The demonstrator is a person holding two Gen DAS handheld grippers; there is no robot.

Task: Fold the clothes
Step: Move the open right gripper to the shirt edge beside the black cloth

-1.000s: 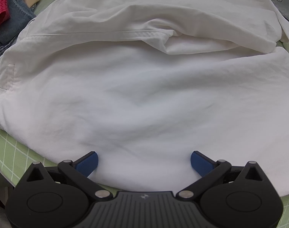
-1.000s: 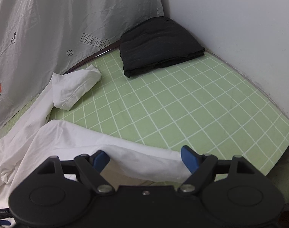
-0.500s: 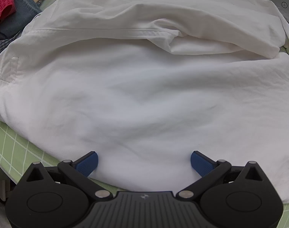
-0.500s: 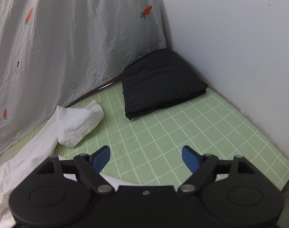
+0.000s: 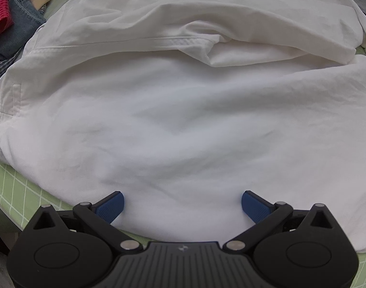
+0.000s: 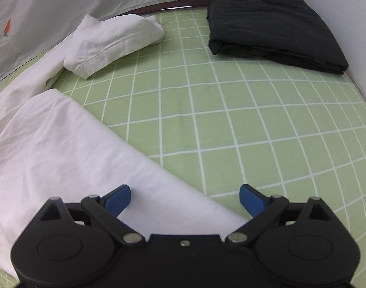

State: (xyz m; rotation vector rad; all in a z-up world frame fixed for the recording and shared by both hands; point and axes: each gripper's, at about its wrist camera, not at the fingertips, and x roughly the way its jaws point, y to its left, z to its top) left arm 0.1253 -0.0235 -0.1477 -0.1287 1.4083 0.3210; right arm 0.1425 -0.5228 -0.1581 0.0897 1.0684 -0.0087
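A large white garment (image 5: pixel 183 110) lies spread over the green checked sheet (image 5: pixel 12 192), folded over itself with a seamed edge across the upper middle. My left gripper (image 5: pixel 182 206) hangs open just above its near hem, with nothing between the blue pads. In the right wrist view the same white garment (image 6: pixel 62 148) fills the left side, and one sleeve (image 6: pixel 115 40) lies bunched towards the back. My right gripper (image 6: pixel 184 198) is over the garment's right edge, its jaws opening; cloth lies below the left pad, gripped by neither.
A folded black garment (image 6: pixel 271 26) sits at the back right by the white wall. A grey printed curtain (image 6: pixel 50 4) hangs behind. A heap of denim, checked and red clothes (image 5: pixel 9 28) lies at the far left. Bare green sheet (image 6: pixel 267 120) shows right of the garment.
The right gripper dropped towards the sheet and tilted down, and its jaws spread wider; the white edge seen between them earlier now lies flat. The left gripper drifted slightly, still open.
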